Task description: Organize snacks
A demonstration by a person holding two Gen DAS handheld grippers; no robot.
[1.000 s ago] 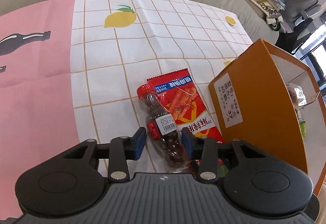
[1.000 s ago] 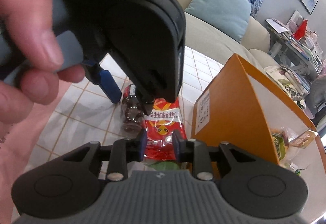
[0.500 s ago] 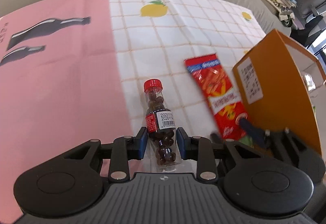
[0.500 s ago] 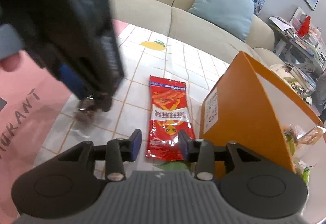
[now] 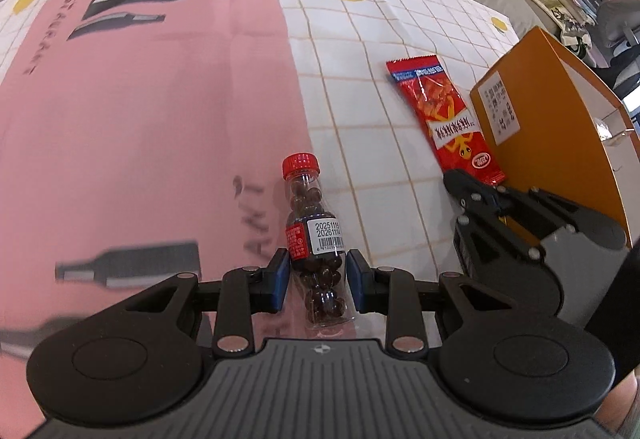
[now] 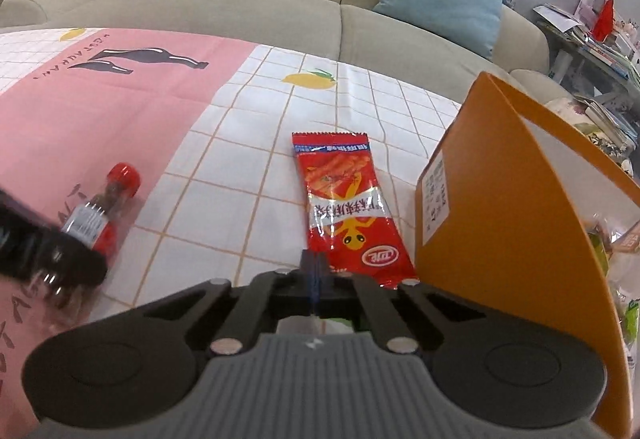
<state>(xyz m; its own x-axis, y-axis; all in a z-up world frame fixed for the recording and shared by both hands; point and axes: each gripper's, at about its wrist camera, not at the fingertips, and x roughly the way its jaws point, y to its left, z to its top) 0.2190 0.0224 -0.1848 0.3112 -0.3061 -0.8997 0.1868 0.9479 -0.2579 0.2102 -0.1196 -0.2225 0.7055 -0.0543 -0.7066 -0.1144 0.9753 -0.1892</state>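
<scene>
Left wrist view is showing our left claw (image 5: 316, 277) clamped on a little clear bottle (image 5: 314, 243) full of dark candy balls. We are squeezing the lower half of it, one blue pad on each side. The red cap is pointing away from us, so the bottle's long side is running straight out from the claw. The bottle is over the pink part of the cloth on the counter (image 5: 140, 127), close to where the pink meets the white squares.

Our right claw (image 6: 316, 273) is pressed together. Its tips are sitting at the near end of a red snack packet (image 6: 346, 207), and they look like they are pinching that edge, but we are not sure. The packet is lying flat on the white squares, long and thin, with its long side going from near to far. It is just in front of the right claw, so the right hand is much closer to it than the left hand is.

An orange box (image 6: 516, 175) is standing just to the right of the packet, almost touching it. The box is open and some other snacks are showing inside. We think both the bottle and the packet are going into that box. The packet only needs a short trip to the right, while the bottle is far over on the left.
</scene>
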